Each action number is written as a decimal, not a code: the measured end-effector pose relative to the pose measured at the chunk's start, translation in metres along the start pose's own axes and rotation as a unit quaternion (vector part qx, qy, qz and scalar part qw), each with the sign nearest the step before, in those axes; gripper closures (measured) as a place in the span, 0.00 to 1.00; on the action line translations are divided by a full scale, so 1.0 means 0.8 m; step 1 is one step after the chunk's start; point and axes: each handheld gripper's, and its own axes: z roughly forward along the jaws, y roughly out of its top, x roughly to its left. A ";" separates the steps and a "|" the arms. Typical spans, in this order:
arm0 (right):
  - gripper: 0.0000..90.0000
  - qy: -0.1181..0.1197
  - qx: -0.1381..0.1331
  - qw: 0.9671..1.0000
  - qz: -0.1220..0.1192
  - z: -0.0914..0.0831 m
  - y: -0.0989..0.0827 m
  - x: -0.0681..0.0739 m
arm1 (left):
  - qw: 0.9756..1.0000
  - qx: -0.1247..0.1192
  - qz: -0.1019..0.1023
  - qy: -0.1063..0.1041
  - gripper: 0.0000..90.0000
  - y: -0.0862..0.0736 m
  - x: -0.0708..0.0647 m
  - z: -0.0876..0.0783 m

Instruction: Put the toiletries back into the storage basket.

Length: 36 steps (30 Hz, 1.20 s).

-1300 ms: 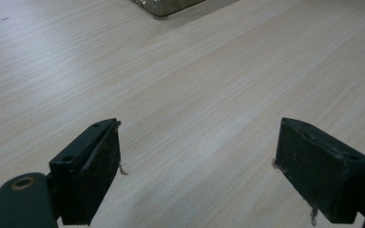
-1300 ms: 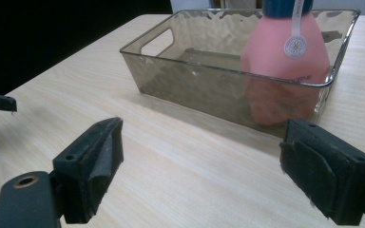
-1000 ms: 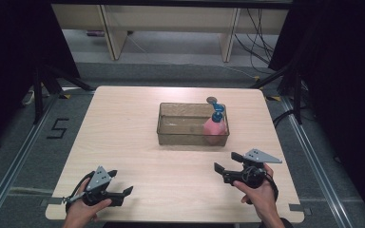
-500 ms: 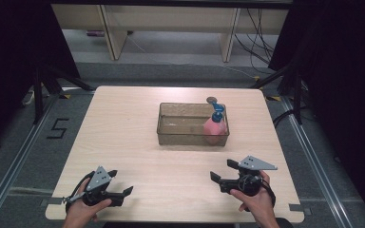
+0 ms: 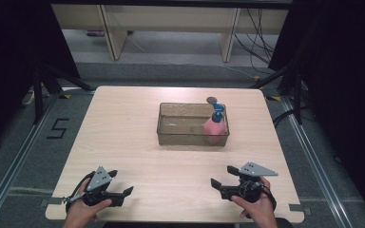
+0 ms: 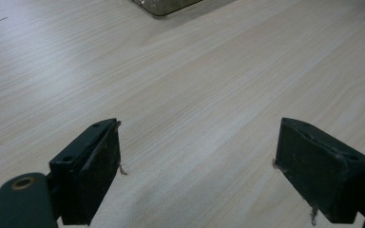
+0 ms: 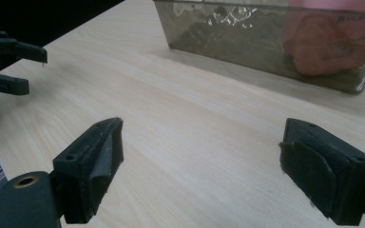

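Note:
A clear plastic bin [image 5: 171,128] sits on the middle of the light wood table [image 5: 138,156]. A pink bottle with a blue pump top [image 5: 215,126] stands in the bin's right end, seen through the bin wall [image 7: 247,33] as a pink shape [image 7: 332,45]. My left gripper [image 5: 122,188] rests low at the table's front left, jaws wide open over bare wood [image 6: 197,142]. My right gripper [image 5: 222,177] hovers at the front right, open and empty, pointing left toward the other gripper [image 7: 9,61].
A small round grey object [image 5: 212,100] lies just behind the bin. The bin's corner [image 6: 166,5] shows at the top of the left gripper view. Shelving legs and cables stand on the floor beyond the table. A "5" mark [image 5: 57,128] is taped on the floor at left.
My right gripper has drawn back toward the front edge and slightly left. The left gripper has stayed put.

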 end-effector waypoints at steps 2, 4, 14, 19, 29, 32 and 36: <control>0.17 -0.001 0.006 1.000 0.001 0.000 -0.003 0.001 | 1.000 0.000 -0.004 0.002 0.16 0.000 -0.001 0.000; 0.17 -0.004 0.011 1.000 -0.004 0.001 -0.006 0.001 | 1.000 -0.007 -0.012 -0.004 0.16 0.000 -0.002 0.001; 0.17 -0.009 0.031 0.999 0.014 -0.003 -0.016 0.008 | 1.000 -0.006 -0.012 -0.004 0.16 0.000 -0.002 0.001; 0.17 -0.016 0.034 0.999 0.006 -0.004 -0.019 0.009 | 1.000 -0.005 -0.011 -0.004 0.16 0.000 -0.003 0.001; 0.17 -0.021 0.052 0.998 0.010 -0.004 -0.023 0.015 | 1.000 -0.001 -0.007 -0.004 0.16 -0.001 -0.002 0.002; 0.17 -0.012 0.063 0.997 0.030 -0.002 -0.026 0.020 | 1.000 -0.001 -0.006 -0.004 0.16 -0.001 -0.002 0.001; 0.18 -0.013 0.069 0.997 0.010 -0.001 -0.026 0.018 | 1.000 -0.001 -0.006 -0.004 0.16 0.000 -0.002 0.001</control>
